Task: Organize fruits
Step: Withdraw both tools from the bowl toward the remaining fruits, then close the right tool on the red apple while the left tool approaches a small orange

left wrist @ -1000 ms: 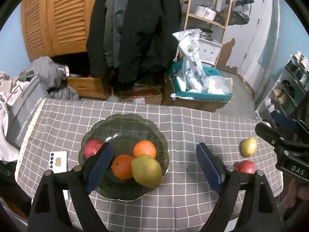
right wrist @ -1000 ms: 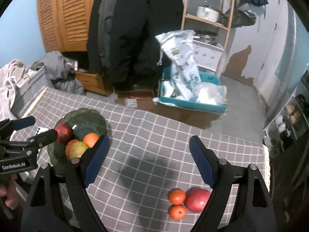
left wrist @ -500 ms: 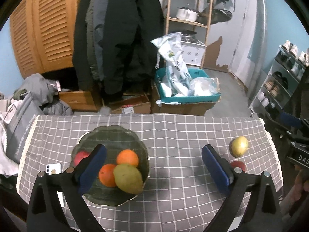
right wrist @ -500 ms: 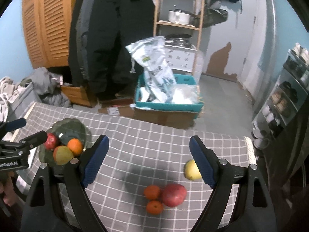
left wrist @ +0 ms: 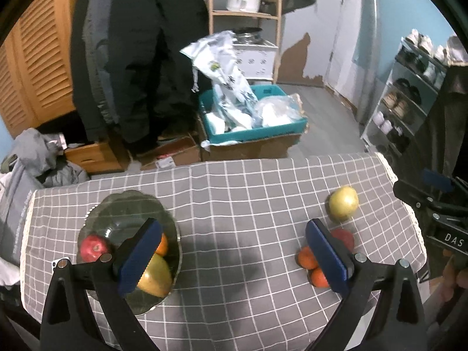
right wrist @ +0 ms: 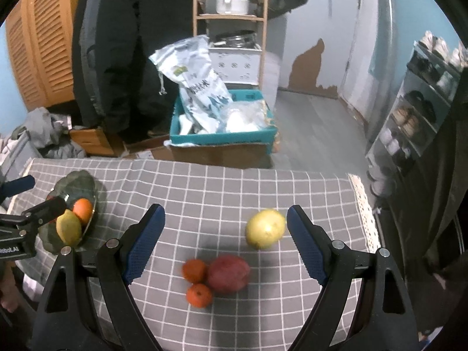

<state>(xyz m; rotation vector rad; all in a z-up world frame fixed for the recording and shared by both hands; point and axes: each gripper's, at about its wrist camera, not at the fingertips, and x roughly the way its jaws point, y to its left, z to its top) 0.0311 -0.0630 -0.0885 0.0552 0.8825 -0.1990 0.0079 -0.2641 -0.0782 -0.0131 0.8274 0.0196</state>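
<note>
We're between picks: both grippers empty, jaws wide. Left gripper (left wrist: 234, 259) hangs over bare checked cloth on the table (left wrist: 234, 193), right gripper (right wrist: 225, 241) sits above the loose fruit. Dark bowl (left wrist: 122, 207) at left already holds a red apple (left wrist: 93, 247), an orange and a yellow-green fruit. Still out on the cloth: yellow fruit (right wrist: 264, 228), red fruit (right wrist: 228, 273), two small oranges (right wrist: 193, 269). Next we likely lower the right gripper onto one loose fruit, close, carry it to the bowl

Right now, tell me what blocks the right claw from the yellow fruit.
Nothing visible. The right claw is open above bare cloth, the yellow fruit just inside its right finger; the red fruit sits nearer, to the side.
</note>
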